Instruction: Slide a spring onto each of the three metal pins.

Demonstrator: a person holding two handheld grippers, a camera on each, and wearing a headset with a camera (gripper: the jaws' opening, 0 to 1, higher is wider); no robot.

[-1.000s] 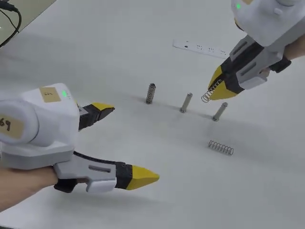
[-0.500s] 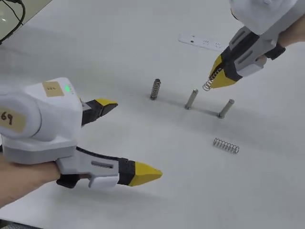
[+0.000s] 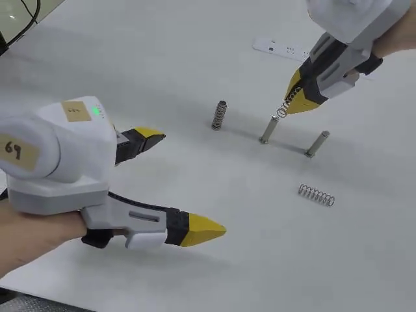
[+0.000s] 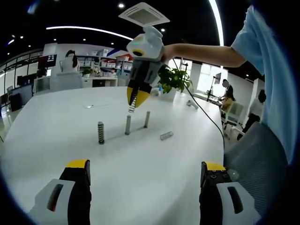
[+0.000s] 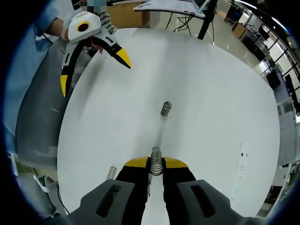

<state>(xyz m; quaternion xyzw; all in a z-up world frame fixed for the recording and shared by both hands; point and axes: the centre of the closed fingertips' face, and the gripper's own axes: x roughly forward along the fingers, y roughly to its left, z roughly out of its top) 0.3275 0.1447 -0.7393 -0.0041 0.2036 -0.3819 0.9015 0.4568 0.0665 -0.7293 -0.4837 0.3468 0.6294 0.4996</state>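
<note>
White table [image 3: 162, 58]: right claw [image 3: 296, 103] pinches coiled spring [image 3: 285, 106] (seemingly above pin [image 3: 268, 130]); left claw [image 3: 189, 182] wide.

The right gripper [image 5: 156, 161] pinches a spring [image 5: 156, 168] between its yellow tips over a white table [image 5: 211, 93]. Ahead stands a pin [image 5: 166, 108] with coils around it, and a loose spring [image 5: 111, 172] lies left of the jaws. The left gripper [image 5: 93, 71] hangs at upper left, jaws wide apart.
</note>
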